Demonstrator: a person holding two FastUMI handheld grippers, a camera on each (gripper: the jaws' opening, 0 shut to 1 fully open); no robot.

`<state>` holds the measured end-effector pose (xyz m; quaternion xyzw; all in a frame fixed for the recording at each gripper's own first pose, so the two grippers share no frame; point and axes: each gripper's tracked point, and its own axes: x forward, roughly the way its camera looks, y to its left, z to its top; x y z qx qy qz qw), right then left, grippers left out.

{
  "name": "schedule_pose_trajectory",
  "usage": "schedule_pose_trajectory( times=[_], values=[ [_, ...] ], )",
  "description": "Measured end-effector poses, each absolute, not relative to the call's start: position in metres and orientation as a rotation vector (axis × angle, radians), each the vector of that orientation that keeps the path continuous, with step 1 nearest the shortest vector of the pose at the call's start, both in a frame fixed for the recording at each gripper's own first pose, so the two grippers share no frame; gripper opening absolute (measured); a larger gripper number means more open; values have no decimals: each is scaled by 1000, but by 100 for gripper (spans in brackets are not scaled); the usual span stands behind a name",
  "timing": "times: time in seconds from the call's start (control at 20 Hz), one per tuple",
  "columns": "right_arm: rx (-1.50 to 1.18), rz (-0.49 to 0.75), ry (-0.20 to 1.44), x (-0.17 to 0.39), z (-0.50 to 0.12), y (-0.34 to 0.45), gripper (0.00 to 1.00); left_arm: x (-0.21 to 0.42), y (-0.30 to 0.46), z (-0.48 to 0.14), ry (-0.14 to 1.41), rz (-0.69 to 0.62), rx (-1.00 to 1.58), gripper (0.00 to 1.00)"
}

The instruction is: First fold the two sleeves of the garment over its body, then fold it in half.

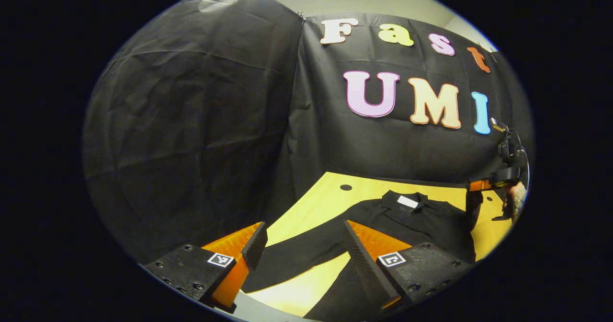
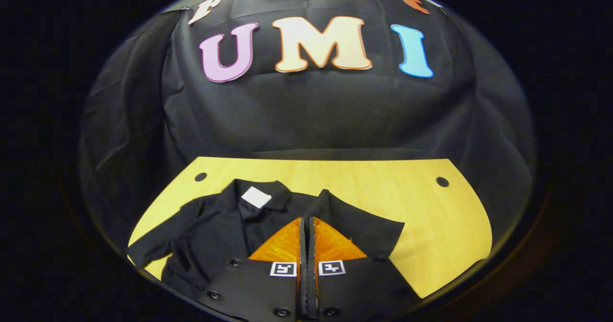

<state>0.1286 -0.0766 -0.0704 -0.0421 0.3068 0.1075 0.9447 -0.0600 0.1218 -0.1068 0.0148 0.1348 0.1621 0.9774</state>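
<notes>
- The garment [image 2: 215, 231], a dark collared shirt with a white tag at the neck, lies flat on the yellow wooden table [image 2: 431, 216], collar toward the booth wall.
- In the right gripper view, its 1 sleeve at the picture's left stretches out toward the table edge; the other sleeve [image 2: 368, 228] spreads just beyond the fingers.
- The right gripper [image 2: 307, 235] has its 2 fingers pressed together with barely a slit between them, low over the garment; whether cloth is caught between them I cannot tell.
- The left gripper [image 1: 301, 245] hangs above the table with its fingers spread wide, the long sleeve [image 1: 297, 255] lying beneath the gap.
- In the left gripper view, the right gripper [image 1: 483, 185] shows at the shirt's far side.
</notes>
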Motion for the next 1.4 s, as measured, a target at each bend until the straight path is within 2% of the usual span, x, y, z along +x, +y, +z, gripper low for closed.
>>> schedule_pose_trajectory(
  times=[0.45, 0.7, 1.4],
  values=[
    [-124, 412, 602, 132, -69, 66, 2, -70, 160, -157, 355, 405, 15, 92],
    [-160, 496, 622, 126, -90, 124, 2, -67, 173, -187, 404, 409, 53, 93],
    [-250, 598, 702, 119, -164, 211, 2, -90, 223, -275, 618, 502, -4, 95]
  ],
)
